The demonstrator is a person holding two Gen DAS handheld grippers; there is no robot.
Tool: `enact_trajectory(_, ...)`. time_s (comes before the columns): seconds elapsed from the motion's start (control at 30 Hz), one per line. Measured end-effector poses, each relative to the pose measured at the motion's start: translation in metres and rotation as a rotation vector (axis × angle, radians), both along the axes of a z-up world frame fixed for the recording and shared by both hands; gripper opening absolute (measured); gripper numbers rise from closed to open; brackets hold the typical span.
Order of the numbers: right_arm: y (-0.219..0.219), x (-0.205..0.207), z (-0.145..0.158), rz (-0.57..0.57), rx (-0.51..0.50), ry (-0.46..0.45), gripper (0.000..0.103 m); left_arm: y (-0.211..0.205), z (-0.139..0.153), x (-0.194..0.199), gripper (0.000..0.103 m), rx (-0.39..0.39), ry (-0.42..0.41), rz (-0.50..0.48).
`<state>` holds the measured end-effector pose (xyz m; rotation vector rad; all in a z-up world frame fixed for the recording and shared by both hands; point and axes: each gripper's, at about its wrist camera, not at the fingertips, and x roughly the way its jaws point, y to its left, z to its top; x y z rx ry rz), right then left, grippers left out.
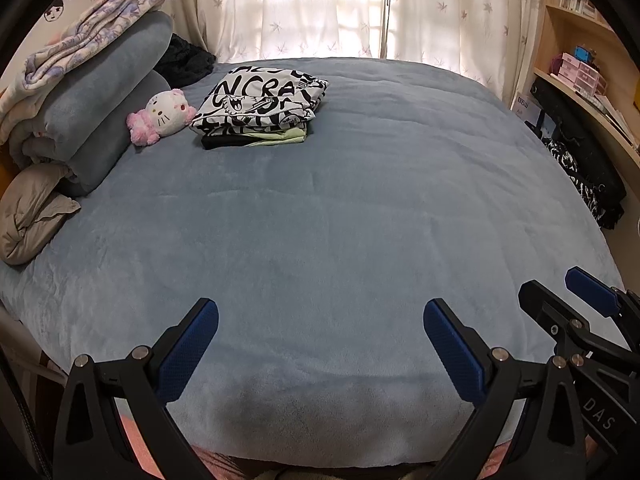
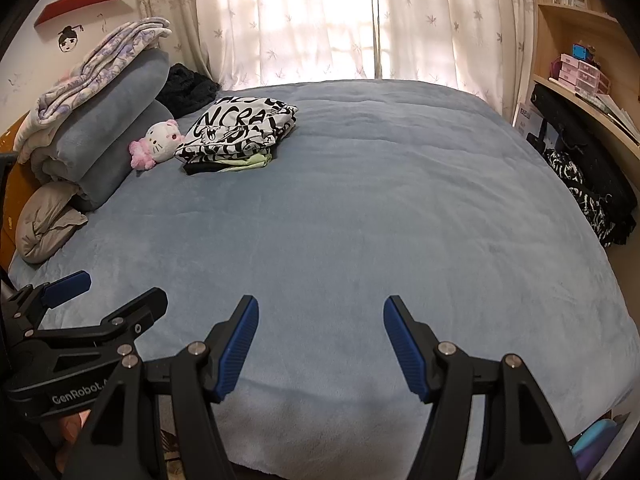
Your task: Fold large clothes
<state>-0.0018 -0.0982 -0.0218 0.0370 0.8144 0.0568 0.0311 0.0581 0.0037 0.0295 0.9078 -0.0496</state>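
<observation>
The left gripper (image 1: 320, 344) and right gripper (image 2: 318, 344) hover side by side above the near edge of a plush blue-grey bed cover (image 1: 340, 220), their ribbed blue pads spread wide apart with nothing between them. The folded clothes (image 1: 260, 110), a squared stack topped by black-and-white lettered fabric, lie far back beside a fuzzy pink-and-white plush cat (image 1: 162, 116).

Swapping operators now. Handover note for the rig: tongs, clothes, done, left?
Left tongs: open, empty, over the near edge of the bed.
Right tongs: open, empty, beside the left ones.
Folded stack: far left on the bed, by the plush cat; printed garment on top.
Done: that stack.
Left: dark printed clothes hang off the bed's right side, probably next.
</observation>
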Motion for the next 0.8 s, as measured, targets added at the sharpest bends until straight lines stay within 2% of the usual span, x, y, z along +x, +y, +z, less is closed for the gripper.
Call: enact_trajectory(0.8,0.0005,0.0071,-0.0033,-0.001,0.006,0.018,0.065,0.0007,0.0002,0.0058,0.101,0.002,0.012,-0.001)
